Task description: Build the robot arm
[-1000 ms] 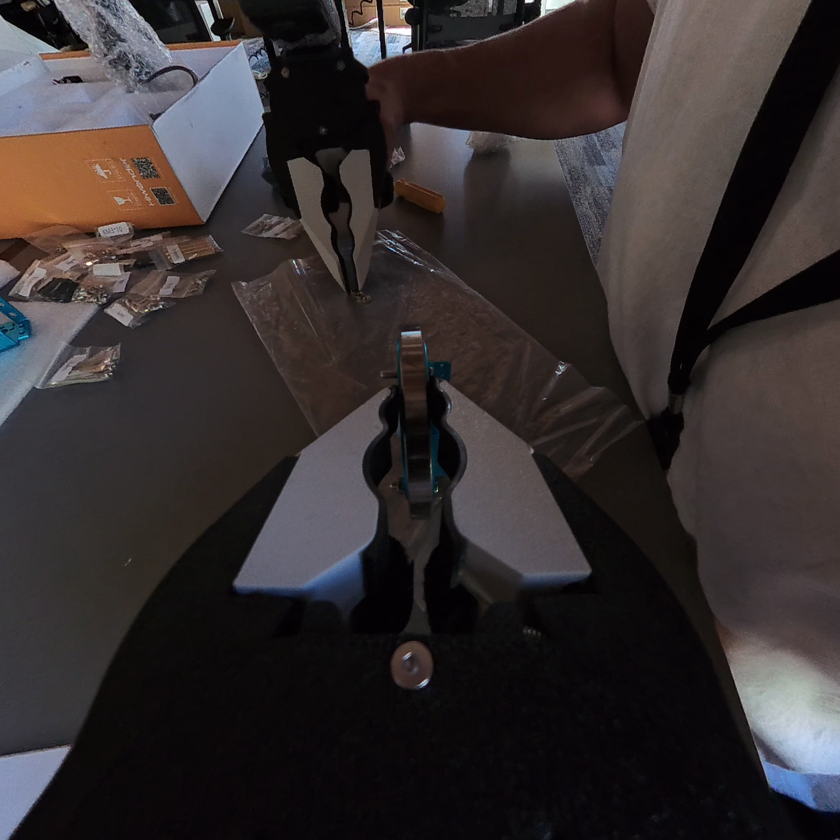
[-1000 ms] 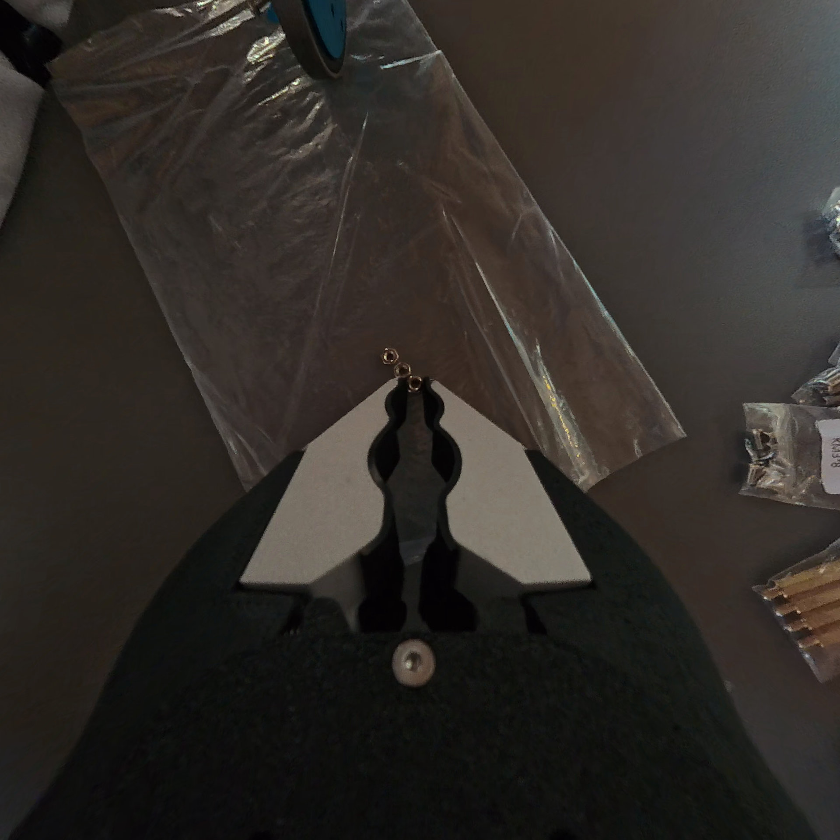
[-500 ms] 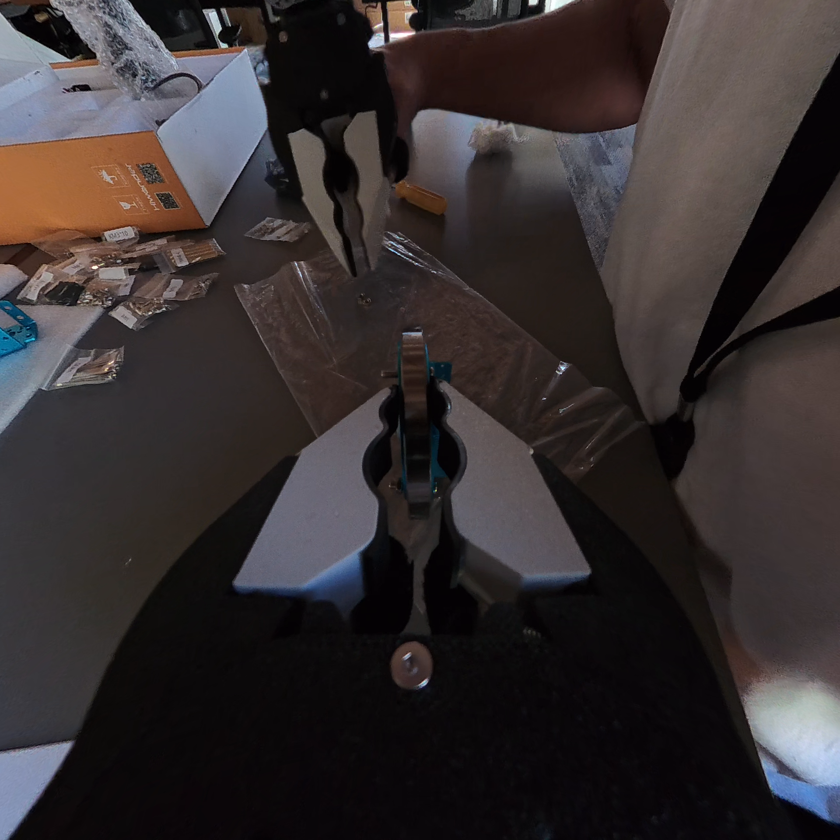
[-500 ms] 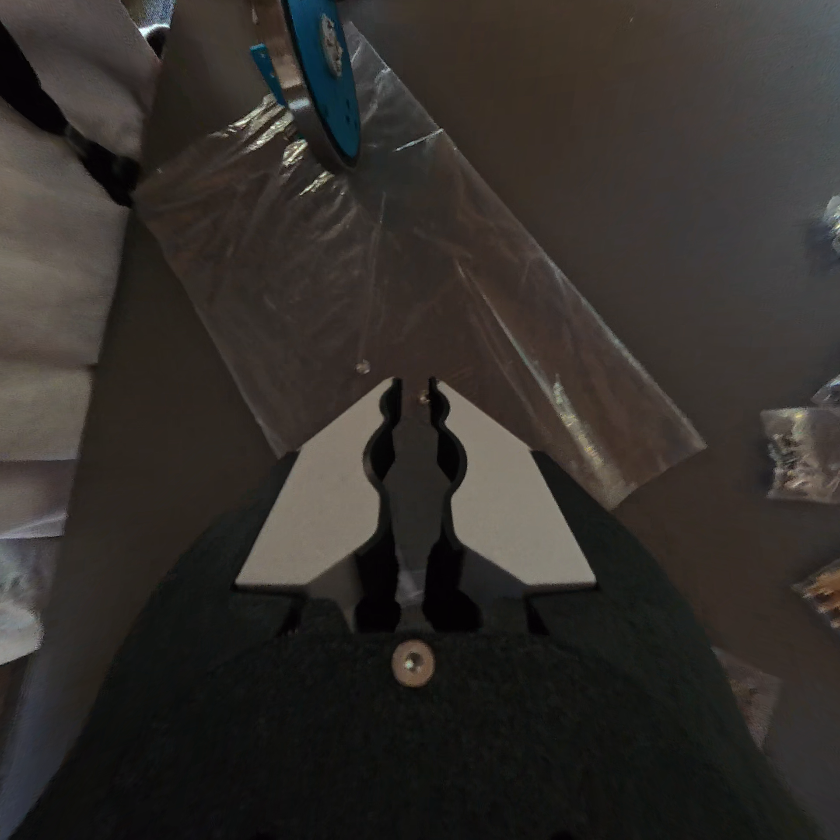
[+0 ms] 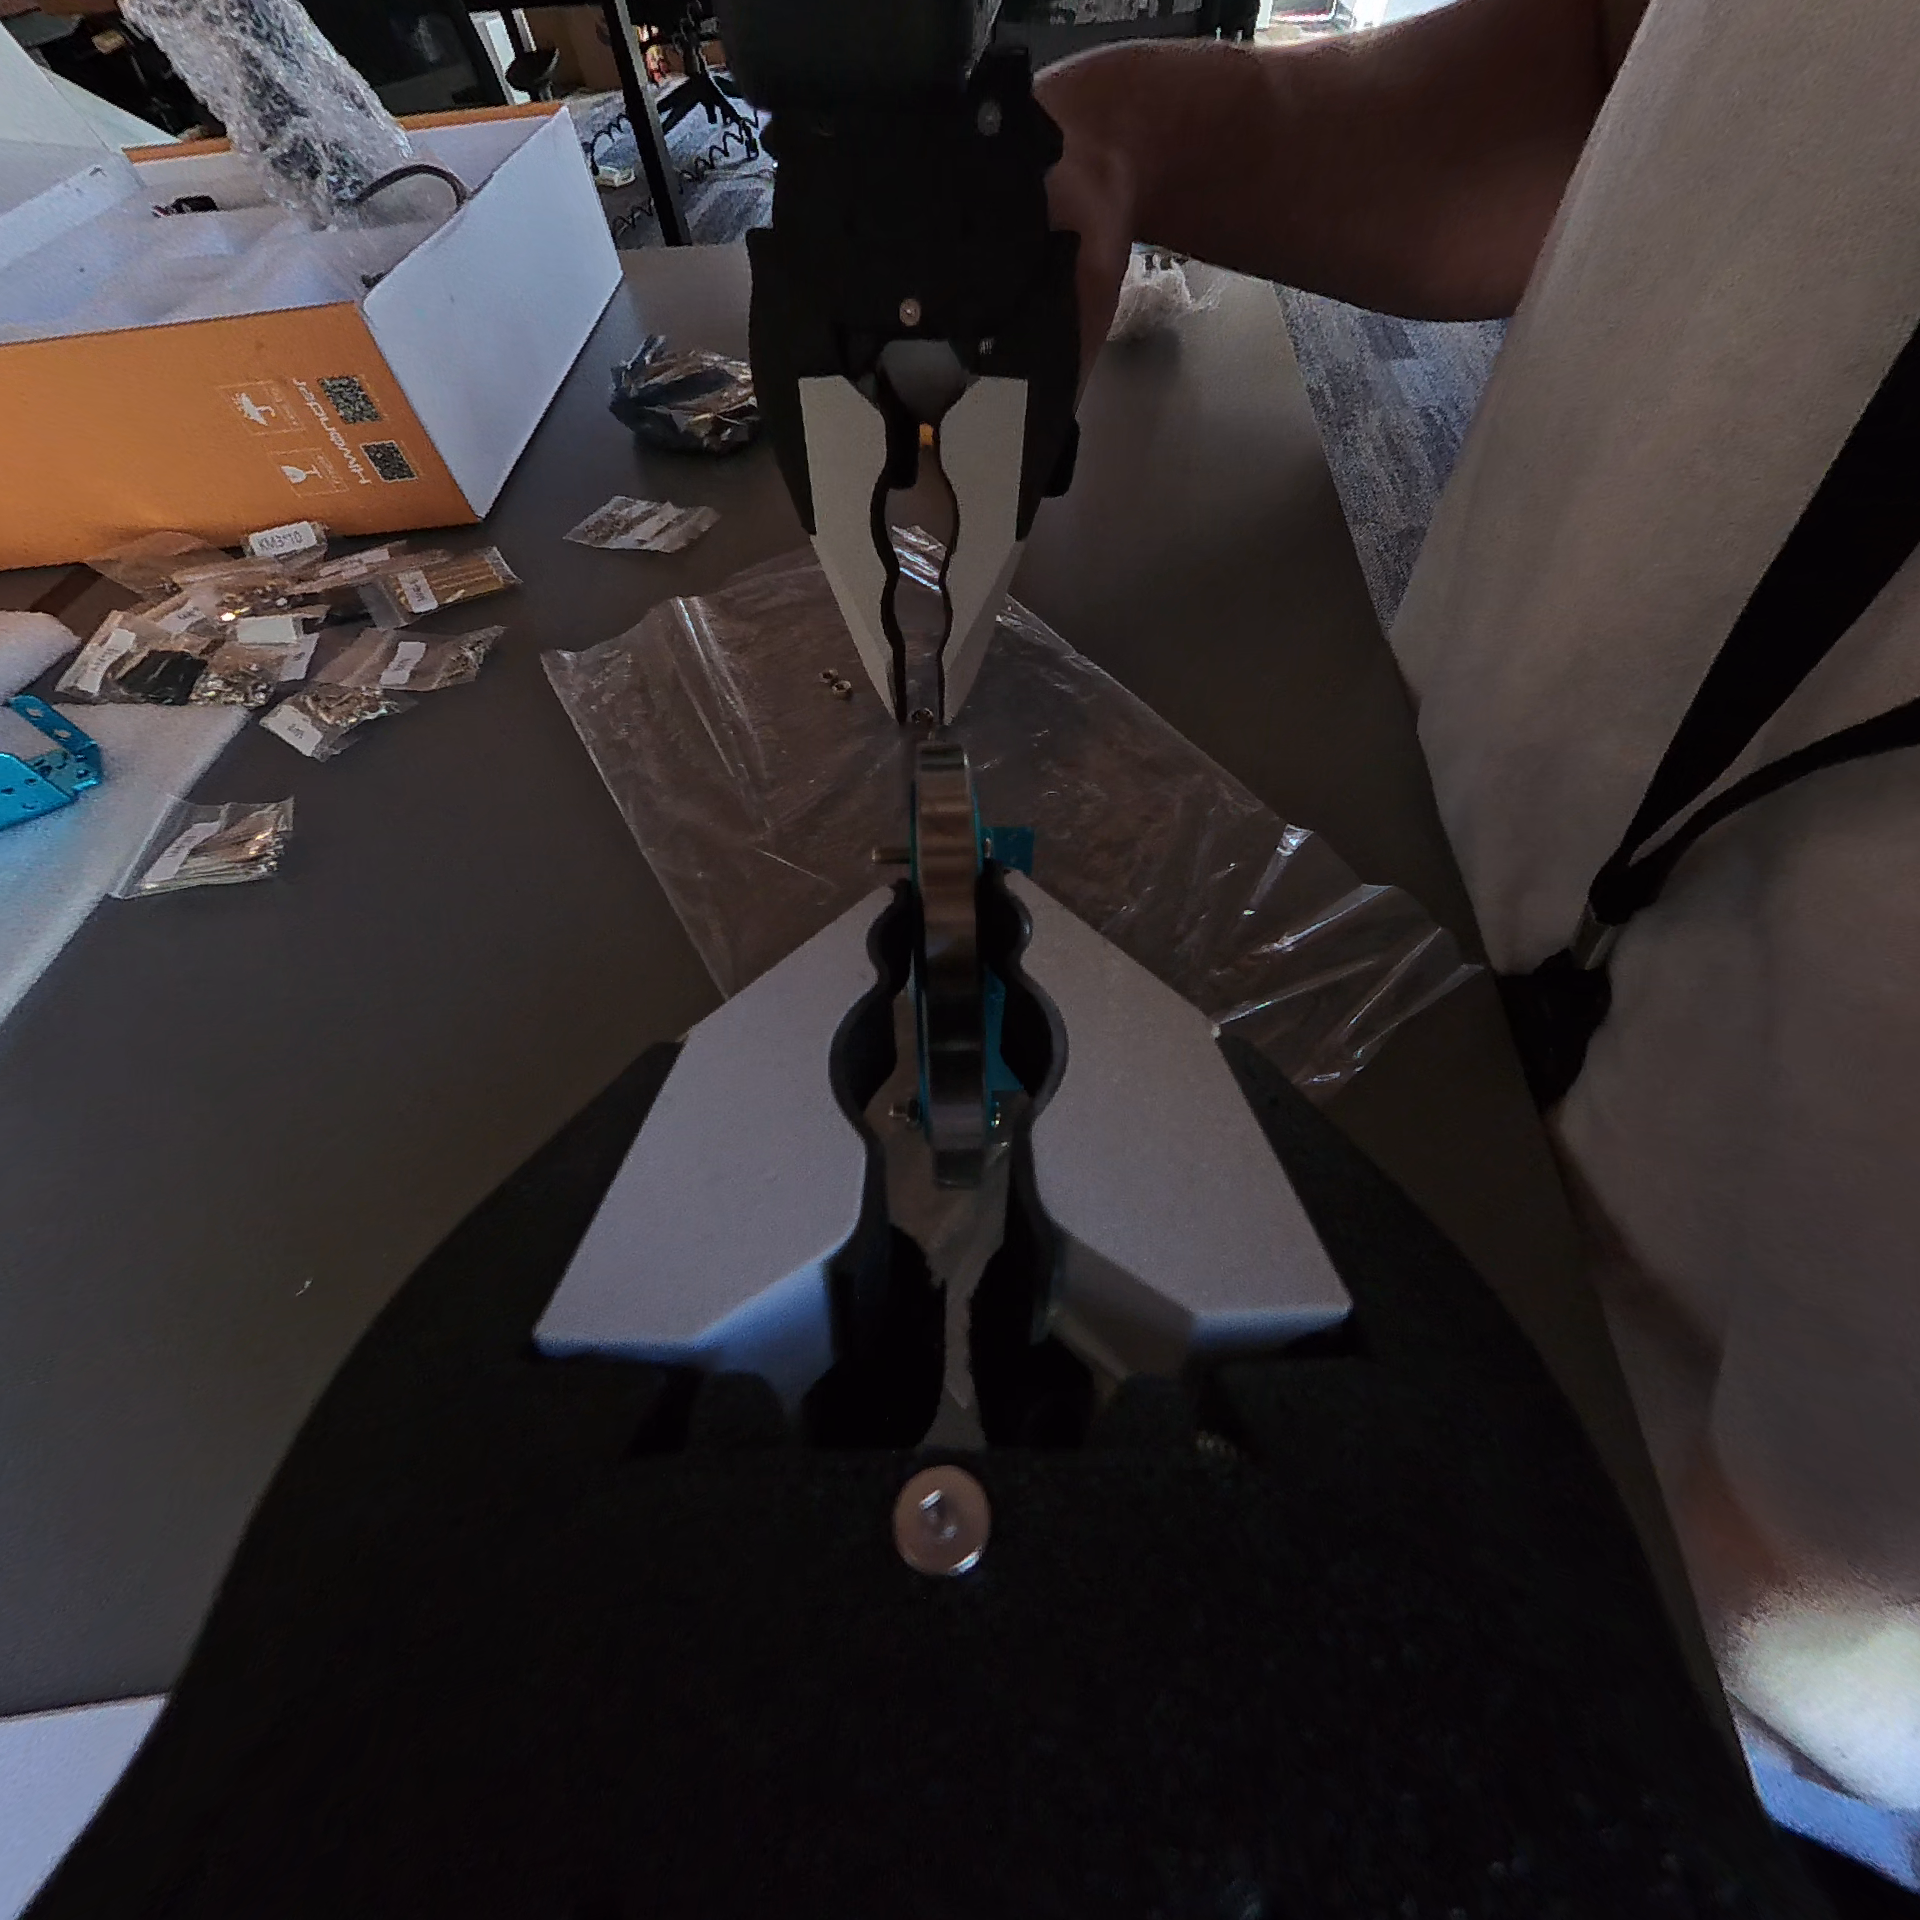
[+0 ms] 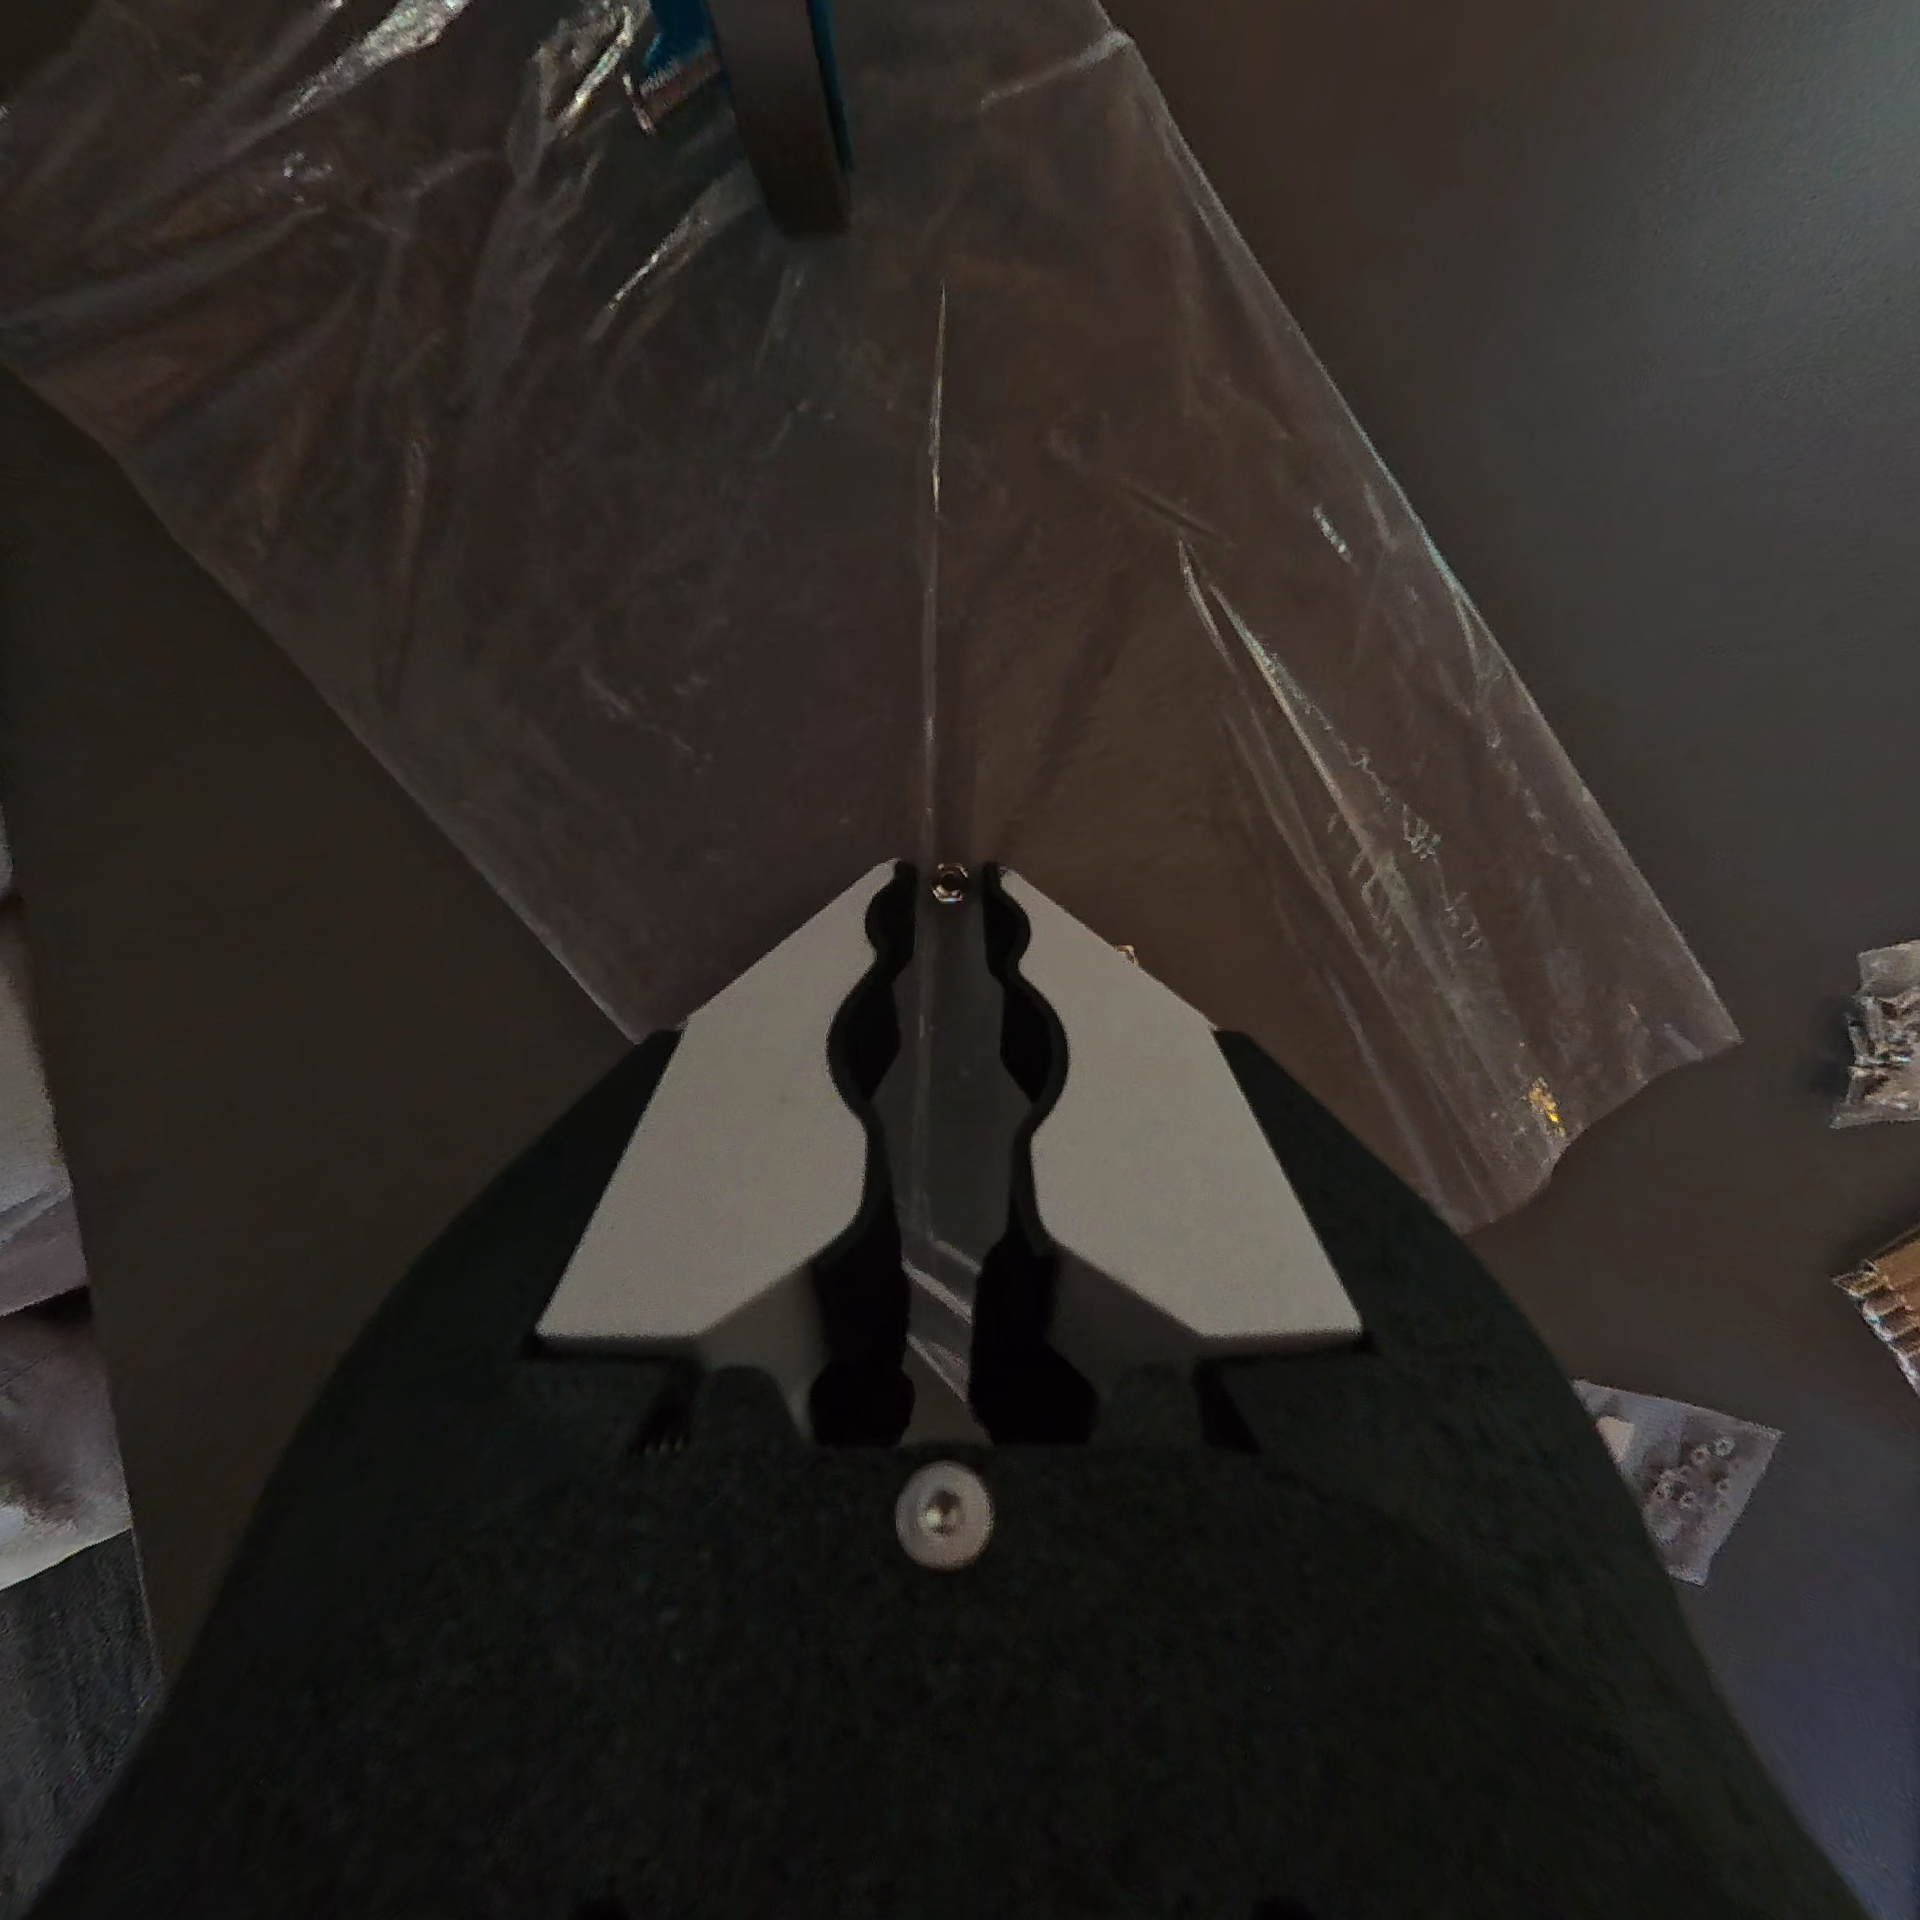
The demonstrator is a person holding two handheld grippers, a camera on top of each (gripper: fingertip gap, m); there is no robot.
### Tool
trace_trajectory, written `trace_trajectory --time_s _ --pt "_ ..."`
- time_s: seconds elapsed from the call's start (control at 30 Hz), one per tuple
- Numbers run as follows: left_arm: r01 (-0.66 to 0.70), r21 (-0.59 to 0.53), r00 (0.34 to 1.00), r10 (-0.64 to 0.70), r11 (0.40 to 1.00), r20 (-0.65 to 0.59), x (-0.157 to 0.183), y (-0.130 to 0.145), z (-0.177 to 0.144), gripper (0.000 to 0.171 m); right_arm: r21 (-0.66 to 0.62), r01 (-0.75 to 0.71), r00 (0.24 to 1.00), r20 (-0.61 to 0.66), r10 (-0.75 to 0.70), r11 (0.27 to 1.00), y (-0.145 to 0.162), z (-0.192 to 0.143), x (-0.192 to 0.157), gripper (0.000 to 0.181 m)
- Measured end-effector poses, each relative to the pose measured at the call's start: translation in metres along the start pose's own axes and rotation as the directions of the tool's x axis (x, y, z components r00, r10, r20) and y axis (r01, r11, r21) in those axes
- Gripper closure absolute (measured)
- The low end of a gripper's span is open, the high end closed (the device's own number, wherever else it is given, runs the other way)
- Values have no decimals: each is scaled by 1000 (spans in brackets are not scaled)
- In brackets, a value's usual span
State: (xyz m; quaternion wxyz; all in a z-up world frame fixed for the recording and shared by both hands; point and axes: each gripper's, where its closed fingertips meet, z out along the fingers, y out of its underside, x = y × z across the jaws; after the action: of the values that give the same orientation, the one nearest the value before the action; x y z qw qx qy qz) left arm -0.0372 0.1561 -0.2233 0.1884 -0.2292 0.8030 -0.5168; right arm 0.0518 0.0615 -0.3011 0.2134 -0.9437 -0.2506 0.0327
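Dark bench [image 5: 364, 1039]: open orange-and-white box [image 5: 312, 343]; small hardware packets [image 5: 291, 644] scattered beside it; blue metal bracket [image 5: 31, 774] on white foam, left edge.

My left gripper [image 5: 940, 894] covers the lower half of the blue and silver wheel part [image 5: 943, 831] it clamps; in the right wrist view that part [image 6: 795, 135] is cut by the top edge. The small nut [image 6: 947, 883] pinched at my right gripper [image 6: 947, 878] is too small to detail. The small parts bags [image 6: 1886, 1029] run off the right edge, contents indistinct.
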Motion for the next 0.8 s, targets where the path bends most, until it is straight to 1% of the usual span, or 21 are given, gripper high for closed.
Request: trace_trajectory --time_s 0.07,0.13,0.17,0.27,0.37,0.43,0.6,0.8 --pt "0 0 1000 0 1000 2 0 0 0 158 -38 -2 1000 -12 1 999 2 -1 0 170" --pt "2 0 1000 -2 1000 -1 0 0 0 159 -44 -11 1000 -15 10 999 -2 -1 -2 171" --pt "1 0 1000 -1 1000 -1 1 0 0 158 -56 -20 1000 -17 19 998 -1 0 -2 175" --pt "-2 -2 1000 2 1000 -4 1 0 0 158 -76 -50 998 -35 48 996 -1 1 -1 175" --pt "-4 -4 1000 4 1000 -2 1 0 0 158 -111 -29 997 -71 21 993 0 -2 -2 170" --pt "-5 -4 1000 5 1000 0 1 1 0 158 -87 -47 997 -71 41 995 -4 -7 -3 170" --pt "0 -2 1000 0 1000 0 1 1 -1 159 -99 -105 994 -54 100 990 3 -5 -1 170" --pt "2 1 1000 -2 1000 -1 2 1 -1 159 -95 -120 992 -55 115 988 2 0 -2 172"
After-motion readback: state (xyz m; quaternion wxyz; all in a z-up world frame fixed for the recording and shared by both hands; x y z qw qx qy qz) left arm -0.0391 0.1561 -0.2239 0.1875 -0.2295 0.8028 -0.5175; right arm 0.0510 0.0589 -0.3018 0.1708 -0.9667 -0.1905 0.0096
